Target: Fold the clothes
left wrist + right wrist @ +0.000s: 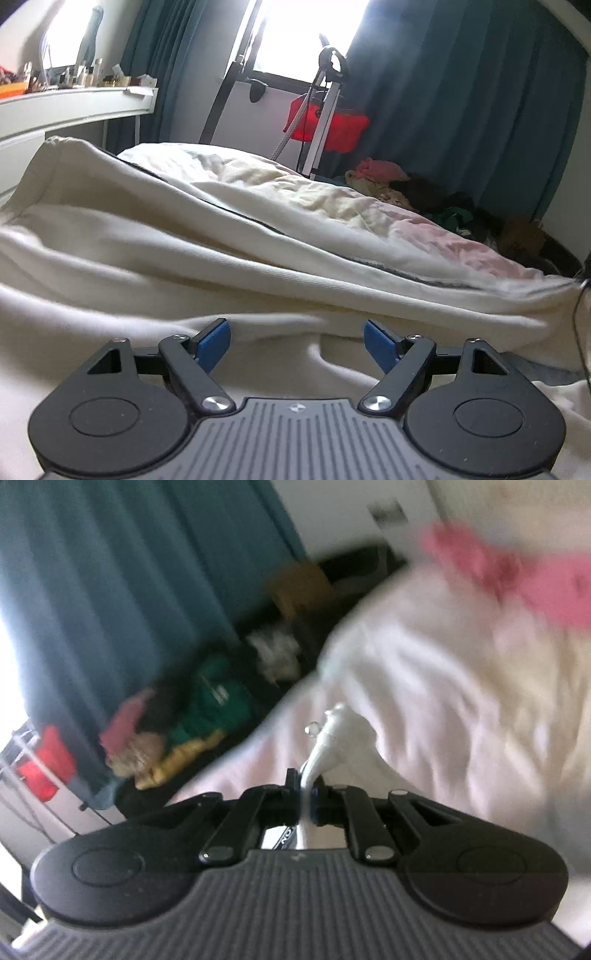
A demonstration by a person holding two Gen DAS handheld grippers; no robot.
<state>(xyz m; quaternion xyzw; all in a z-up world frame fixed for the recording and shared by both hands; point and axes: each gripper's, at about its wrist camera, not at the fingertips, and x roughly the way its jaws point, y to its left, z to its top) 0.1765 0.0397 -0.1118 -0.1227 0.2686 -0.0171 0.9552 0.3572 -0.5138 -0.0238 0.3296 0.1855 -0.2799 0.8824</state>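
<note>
Cream garment [221,266] is spread across the bed [332,199], rumpled, not yet folded; left hand-held gripper [297,345] sits low over the near fabric with blue pads [212,345] wide apart, nothing between them, probably staged to pin or take a second corner; right hand-held gripper [306,799] is closed tight on a pinch of white cloth [325,746], likely the garment's edge, pulled taut to lift it for a fold; that view is blurred; unsorted clothes pile [424,195] waits at the far end by the curtain [461,92].
</note>
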